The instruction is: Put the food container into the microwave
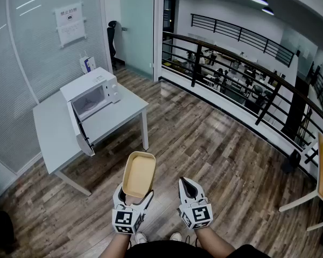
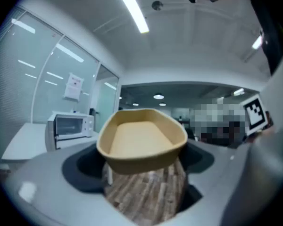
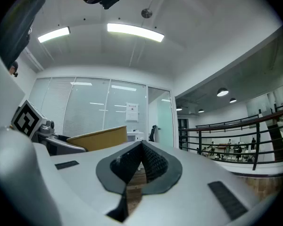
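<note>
The left gripper point(image 1: 134, 196) has its jaws clamped on the food container's point(image 1: 139, 174) near end (the rest juts ahead); the right gripper's point(image 1: 187, 186) jaws are together, empty.

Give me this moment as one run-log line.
left gripper: shut on food container | right gripper: shut, empty | microwave: on table, door open | step: food container not yet inside

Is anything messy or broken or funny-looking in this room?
Nothing is spilled or broken. The only thing that stands out is the microwave on the grey table: its door hangs wide open. The food container in the left gripper is empty and held about level.
</note>
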A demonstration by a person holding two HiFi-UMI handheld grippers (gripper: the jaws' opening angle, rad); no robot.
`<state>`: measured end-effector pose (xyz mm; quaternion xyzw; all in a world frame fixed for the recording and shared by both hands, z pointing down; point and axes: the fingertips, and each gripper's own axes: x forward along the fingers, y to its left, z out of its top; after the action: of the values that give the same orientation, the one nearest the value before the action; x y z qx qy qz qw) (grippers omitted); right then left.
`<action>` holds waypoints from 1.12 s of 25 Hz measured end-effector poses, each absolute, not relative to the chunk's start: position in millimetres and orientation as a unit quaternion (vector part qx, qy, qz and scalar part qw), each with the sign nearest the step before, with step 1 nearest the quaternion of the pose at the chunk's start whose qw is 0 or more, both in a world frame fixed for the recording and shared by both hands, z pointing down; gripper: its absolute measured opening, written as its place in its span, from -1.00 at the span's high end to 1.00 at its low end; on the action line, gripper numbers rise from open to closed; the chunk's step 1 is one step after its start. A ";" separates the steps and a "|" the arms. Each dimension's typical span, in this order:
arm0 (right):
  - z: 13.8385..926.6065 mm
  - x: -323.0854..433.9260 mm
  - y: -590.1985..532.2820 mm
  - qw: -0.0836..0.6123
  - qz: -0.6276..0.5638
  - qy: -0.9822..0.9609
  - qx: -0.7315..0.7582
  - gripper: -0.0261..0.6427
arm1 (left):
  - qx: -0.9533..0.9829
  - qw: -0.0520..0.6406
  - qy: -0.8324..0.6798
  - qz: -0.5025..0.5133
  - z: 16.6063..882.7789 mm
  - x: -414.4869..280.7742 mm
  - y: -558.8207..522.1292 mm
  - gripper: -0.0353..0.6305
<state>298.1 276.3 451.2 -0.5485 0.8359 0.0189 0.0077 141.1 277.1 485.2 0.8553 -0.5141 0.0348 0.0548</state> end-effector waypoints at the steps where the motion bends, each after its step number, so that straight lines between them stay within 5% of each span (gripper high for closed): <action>1: 450.5 295.8 276.7 0.008 0.020 0.836 -0.549 0.93 | 0.855 0.055 -0.514 0.035 485.5 139.5 277.5 -0.56; 28: 456.0 199.5 289.6 0.004 -0.006 0.820 -0.572 0.93 | 0.867 0.053 -0.496 0.024 491.9 47.3 291.0 -0.57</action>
<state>199.5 289.6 456.0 -0.5721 0.8202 -0.0059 0.0041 47.3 291.0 491.9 0.8666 -0.4956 0.0244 0.0530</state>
